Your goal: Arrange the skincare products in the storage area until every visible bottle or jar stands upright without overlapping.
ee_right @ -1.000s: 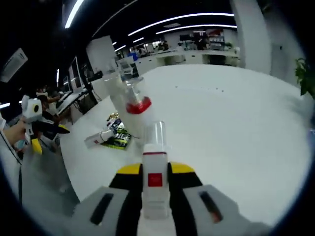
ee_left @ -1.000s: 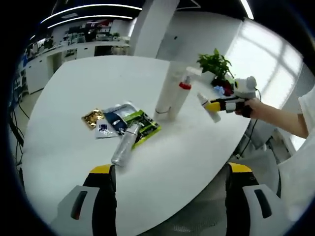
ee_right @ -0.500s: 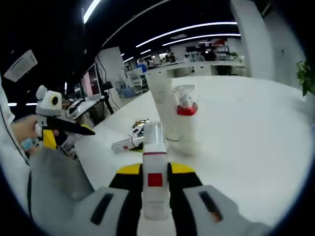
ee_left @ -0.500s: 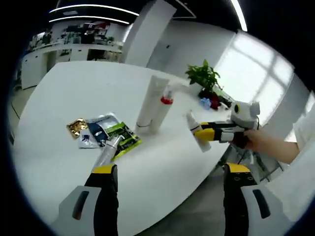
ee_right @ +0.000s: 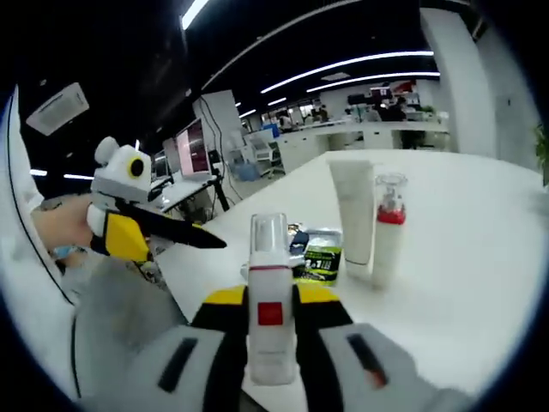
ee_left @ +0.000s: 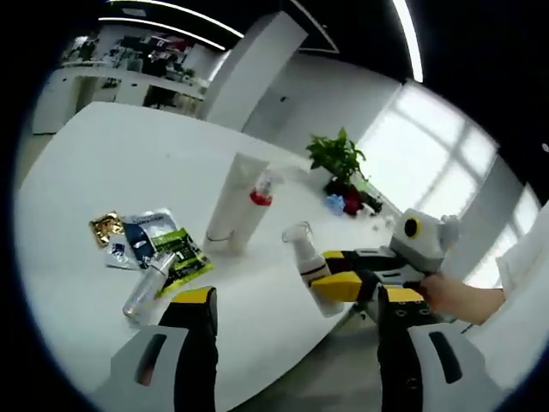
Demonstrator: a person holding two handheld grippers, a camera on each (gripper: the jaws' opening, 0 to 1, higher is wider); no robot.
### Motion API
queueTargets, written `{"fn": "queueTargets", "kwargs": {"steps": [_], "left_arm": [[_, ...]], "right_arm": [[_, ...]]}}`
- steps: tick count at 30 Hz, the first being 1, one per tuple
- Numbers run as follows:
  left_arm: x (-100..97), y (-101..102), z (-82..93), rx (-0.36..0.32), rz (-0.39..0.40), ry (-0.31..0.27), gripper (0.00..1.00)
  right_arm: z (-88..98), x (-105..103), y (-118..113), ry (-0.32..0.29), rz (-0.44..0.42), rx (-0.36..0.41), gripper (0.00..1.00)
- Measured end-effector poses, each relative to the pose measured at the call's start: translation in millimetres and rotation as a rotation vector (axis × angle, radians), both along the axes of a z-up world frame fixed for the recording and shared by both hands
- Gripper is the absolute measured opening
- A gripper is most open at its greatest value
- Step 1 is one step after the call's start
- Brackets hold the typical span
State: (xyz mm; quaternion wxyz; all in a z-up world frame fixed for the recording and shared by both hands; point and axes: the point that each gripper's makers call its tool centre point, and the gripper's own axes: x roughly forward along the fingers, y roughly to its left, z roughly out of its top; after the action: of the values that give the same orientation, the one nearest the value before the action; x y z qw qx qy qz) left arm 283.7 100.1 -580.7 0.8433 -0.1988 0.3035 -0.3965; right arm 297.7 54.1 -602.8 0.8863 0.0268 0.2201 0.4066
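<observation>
A tube (ee_left: 232, 199) and red-collared bottle (ee_left: 254, 209) stand upright on the table (ee_left: 94, 163). The right gripper (ee_right: 270, 322) clamps a small bottle (ee_right: 270, 292), not yet placed. The left gripper (ee_left: 292, 343) is wide open, empty; a silver bottle (ee_left: 147, 285) lies flat, to be stood up.

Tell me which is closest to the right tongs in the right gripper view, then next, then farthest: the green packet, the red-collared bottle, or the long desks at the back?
1. Red-collared bottle, upright, right of the right tongs; the green packet, flat on the table straight ahead, is too close to call against it.
2. Long desks, far across the room.
</observation>
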Motion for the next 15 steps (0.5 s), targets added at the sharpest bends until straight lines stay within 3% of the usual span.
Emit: {"fn": "queueTargets", "kwargs": {"steps": [7,15], "left_arm": [[1.6,-11.2,5.6,-0.064,0.013,0.012,0.6],[2.9,-15.6,5.1,-0.135,0.032,0.026,0.38]], "right_arm": [[10.9,-13.2,20.0,-0.022,0.017,0.027,0.19],[17.9,-22.5,24.3,-0.036,0.021,0.035,0.19]]}}
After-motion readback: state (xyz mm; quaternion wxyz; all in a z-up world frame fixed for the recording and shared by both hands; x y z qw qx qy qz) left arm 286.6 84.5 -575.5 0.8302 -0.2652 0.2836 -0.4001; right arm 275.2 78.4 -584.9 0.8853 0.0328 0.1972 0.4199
